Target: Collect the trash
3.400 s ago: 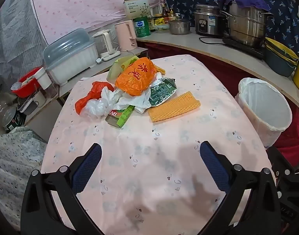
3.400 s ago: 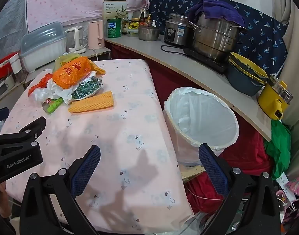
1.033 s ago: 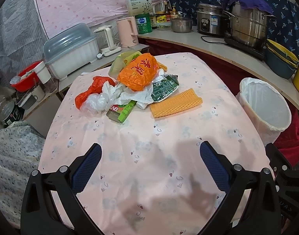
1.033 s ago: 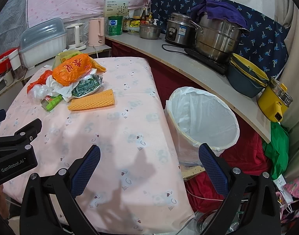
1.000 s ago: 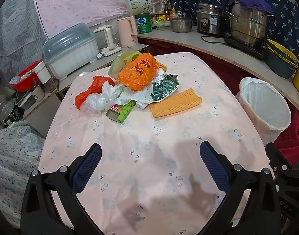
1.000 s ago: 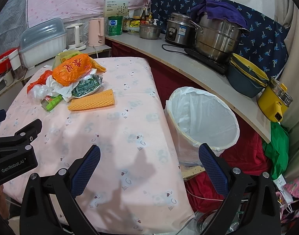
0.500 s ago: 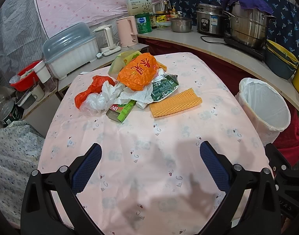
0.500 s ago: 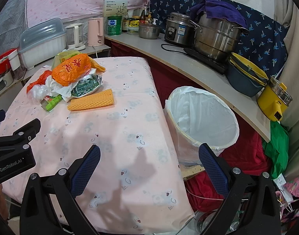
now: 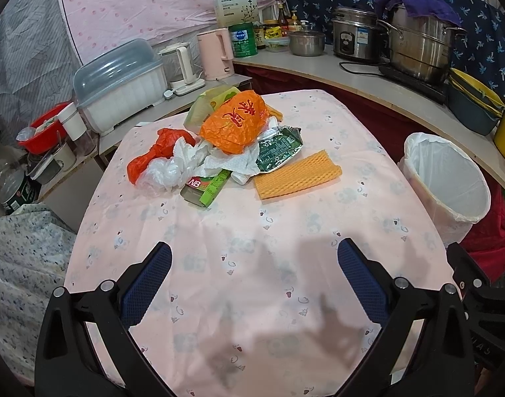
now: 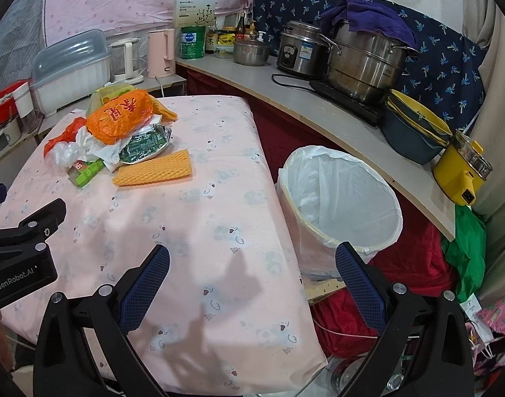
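Our views have barely shifted; both tongs, left [image 9: 254, 266] and right [image 10: 252, 268], gape empty above the counter [image 9: 252, 231]. Trash pile [image 9: 232, 142] lies ahead; lined bin [image 10: 341, 198] right.

Bare tablecloth [image 9: 252, 231] up to trash pile [image 9: 232, 142]; bin [image 10: 341, 198] alongside.

A pink kettle [image 9: 216, 53], steel stockpot [image 10: 364, 63] and what looks like a rice cooker [image 10: 300, 53] line the counter [image 10: 318, 109].
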{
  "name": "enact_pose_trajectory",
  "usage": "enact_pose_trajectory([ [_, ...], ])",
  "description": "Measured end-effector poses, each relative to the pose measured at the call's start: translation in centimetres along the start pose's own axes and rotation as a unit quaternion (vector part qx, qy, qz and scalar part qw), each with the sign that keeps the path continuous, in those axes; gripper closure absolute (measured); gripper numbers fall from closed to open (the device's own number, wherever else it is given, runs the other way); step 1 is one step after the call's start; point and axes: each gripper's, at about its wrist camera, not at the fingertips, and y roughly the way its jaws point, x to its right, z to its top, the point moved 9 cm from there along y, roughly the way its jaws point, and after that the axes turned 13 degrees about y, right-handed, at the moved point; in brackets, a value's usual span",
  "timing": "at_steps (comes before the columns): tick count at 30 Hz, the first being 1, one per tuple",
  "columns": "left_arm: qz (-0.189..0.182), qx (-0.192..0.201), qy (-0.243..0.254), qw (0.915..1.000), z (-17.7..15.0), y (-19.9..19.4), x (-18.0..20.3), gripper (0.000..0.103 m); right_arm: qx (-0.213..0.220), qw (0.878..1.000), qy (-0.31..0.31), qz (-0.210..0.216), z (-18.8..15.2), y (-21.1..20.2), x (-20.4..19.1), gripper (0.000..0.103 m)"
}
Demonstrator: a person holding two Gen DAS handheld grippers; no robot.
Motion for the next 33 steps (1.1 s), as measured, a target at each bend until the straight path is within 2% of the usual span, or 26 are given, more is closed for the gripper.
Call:
enact_pose_trajectory([
  [22,0.002,0.027,-0.007,0.9996,0.4,0.3,-1.5,0.007,0.008,1.0,0.004,-0.008,1.1,0.4,-0.6,0.007],
  [33,0.011,0.015,-0.04,0.999,-0.3,2.4,-5.1,0.007,0.016,1.0,0.006,-0.011,2.3,1.5,-2.7,0.007],
])
